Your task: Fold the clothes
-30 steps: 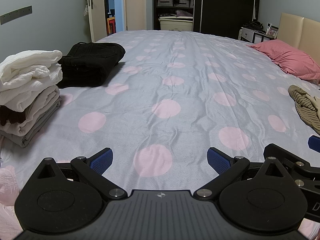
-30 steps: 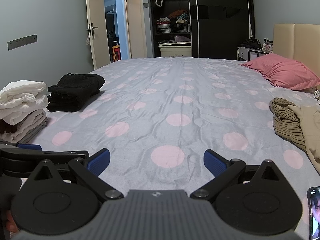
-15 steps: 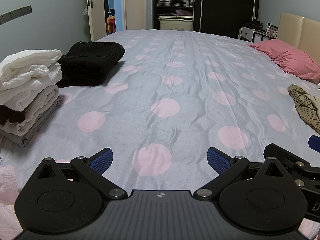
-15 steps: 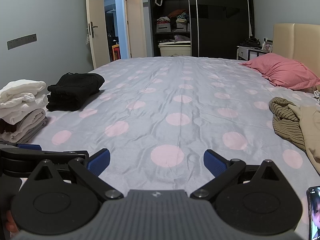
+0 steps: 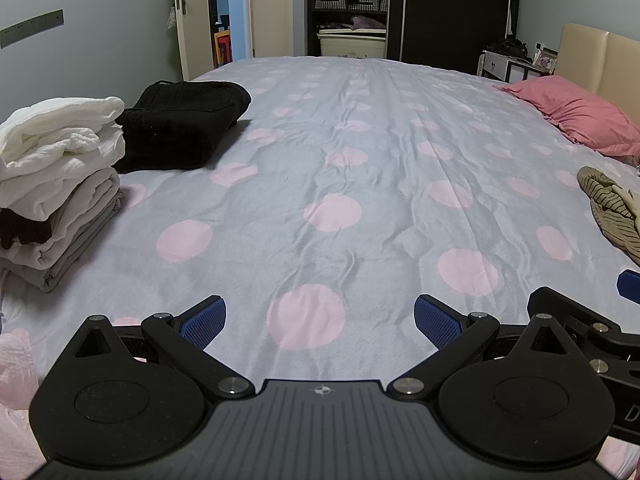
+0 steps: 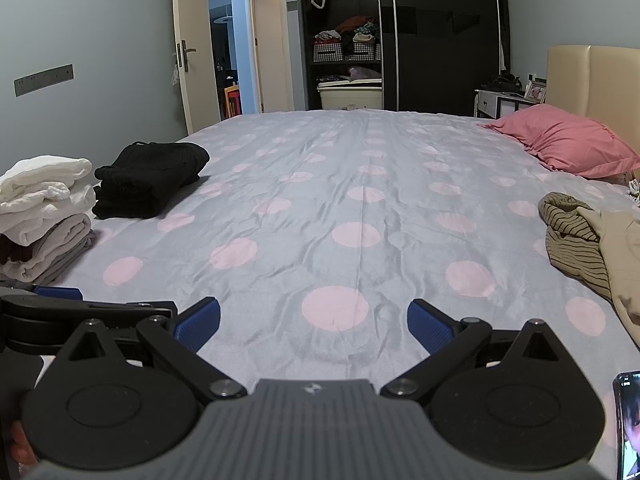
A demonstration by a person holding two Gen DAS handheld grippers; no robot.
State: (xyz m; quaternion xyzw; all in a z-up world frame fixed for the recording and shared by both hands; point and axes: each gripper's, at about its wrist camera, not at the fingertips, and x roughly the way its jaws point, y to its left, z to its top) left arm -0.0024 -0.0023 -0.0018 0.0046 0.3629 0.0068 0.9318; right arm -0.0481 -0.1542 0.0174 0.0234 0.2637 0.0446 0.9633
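Observation:
A stack of folded white and grey clothes [image 5: 56, 184] sits at the left edge of the bed, also in the right wrist view [image 6: 44, 216]. A folded black garment [image 5: 180, 124] lies beside it [image 6: 148, 182]. An unfolded pile with a striped olive garment [image 6: 572, 236] and a beige one [image 6: 624, 256] lies at the right [image 5: 612, 208]. My left gripper [image 5: 320, 322] is open and empty above the near bed edge. My right gripper [image 6: 314, 324] is open and empty beside it.
The bed has a grey sheet with pink dots [image 5: 340, 168]. A pink pillow [image 6: 568, 148] lies by the beige headboard [image 6: 592, 76]. A dark wardrobe [image 6: 440, 32] and an open door [image 6: 192, 52] stand beyond. A phone screen [image 6: 628, 424] shows at the lower right. Pink cloth [image 5: 16, 376] lies at lower left.
Both grippers have stayed nearly still and open. The views have shifted only slightly.

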